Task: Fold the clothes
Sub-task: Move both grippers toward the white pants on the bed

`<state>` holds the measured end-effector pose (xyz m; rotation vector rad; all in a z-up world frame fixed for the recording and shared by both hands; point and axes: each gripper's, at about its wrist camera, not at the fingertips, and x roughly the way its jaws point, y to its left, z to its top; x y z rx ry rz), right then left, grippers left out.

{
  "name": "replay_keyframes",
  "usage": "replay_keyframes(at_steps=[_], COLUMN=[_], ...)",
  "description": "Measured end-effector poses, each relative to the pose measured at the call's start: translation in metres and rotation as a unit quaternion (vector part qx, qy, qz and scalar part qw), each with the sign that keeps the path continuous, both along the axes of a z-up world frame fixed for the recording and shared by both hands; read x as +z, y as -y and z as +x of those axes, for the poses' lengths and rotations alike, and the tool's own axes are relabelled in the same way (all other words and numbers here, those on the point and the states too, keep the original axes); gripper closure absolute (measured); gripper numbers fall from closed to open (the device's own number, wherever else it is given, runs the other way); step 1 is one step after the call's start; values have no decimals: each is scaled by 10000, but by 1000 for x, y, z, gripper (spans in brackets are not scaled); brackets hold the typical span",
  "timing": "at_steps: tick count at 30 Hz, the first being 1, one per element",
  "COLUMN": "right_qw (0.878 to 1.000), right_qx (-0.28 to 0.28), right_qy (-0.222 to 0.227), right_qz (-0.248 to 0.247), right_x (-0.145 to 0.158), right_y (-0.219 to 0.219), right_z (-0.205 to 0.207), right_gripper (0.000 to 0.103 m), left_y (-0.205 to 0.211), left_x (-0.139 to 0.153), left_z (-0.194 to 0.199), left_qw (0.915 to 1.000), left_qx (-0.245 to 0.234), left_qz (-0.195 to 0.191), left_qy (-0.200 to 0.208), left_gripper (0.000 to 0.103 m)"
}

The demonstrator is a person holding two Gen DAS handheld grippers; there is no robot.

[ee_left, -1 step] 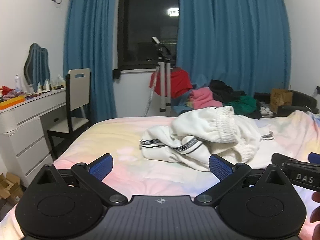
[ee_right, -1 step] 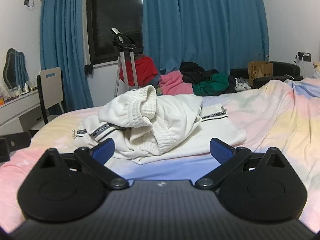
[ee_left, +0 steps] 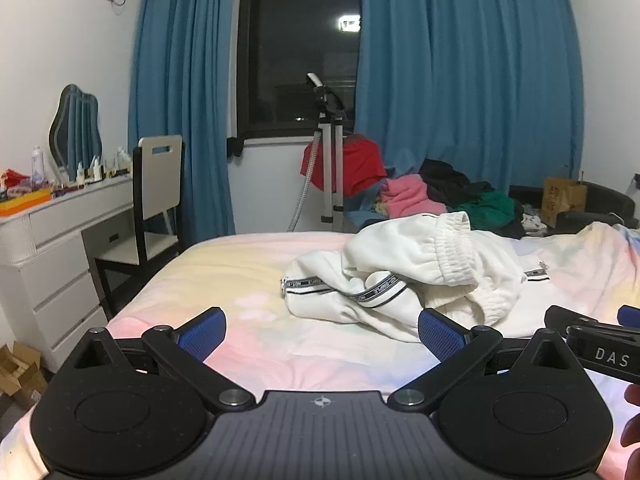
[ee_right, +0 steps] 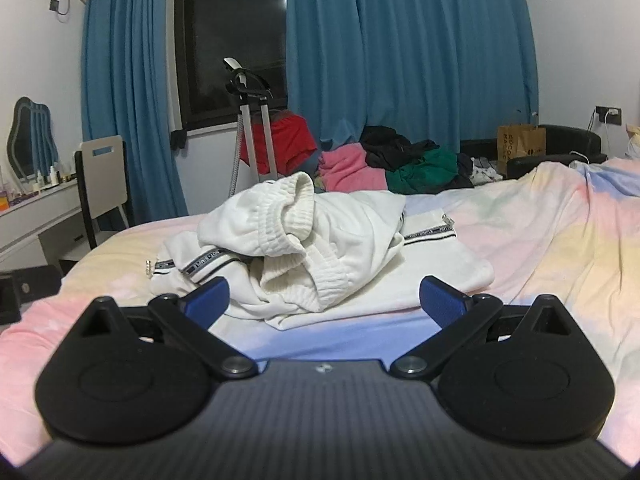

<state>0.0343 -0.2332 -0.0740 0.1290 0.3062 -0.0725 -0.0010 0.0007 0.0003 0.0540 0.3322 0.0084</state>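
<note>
White garment [ee_right: 320,248]: heaped unfolded, seemingly one piece, just ahead of left tool [ee_left: 322,330] and right tool [ee_right: 326,298], both spread wide and empty; folding outstanding.

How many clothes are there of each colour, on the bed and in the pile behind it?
White garment on the bed: 1
Red: 1
Pink: 1
Black: 1
Green: 1
Total: 5 that can be told apart; the pile may hide more.

surface: bed [ee_left: 248,264] with pastel pink, yellow and blue tie-dye sheet | on it: crumpled white sweatpants [ee_left: 404,276] with black-and-white striped trim, ribbed waistband uppermost, near the middle | sheet rumpled at the right side
</note>
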Motion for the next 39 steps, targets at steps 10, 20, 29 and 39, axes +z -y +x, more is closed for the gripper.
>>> replay_keyframes(at_steps=[10, 20, 29, 39], right_qw=[9997, 9995, 9996, 9990], right_qx=[69, 207, 219, -140], right_qy=[207, 230, 184, 420], right_qz=[-52, -42, 65, 100], right_x=[4, 6, 4, 6], right_y=[-1, -5, -6, -2], right_z=[-8, -12, -13, -16], right_gripper=[0, 15, 64, 64], left_y=[-4, -6, -3, 0], left_x=[2, 0, -4, -8], left_z=[-5, -8, -8, -8], left_qw=[9999, 9997, 9998, 9999], left_qx=[40, 66, 96, 52], left_qz=[-111, -182, -116, -38], left_qy=[-65, -139, -136, -145], left_gripper=[0, 0, 0, 0])
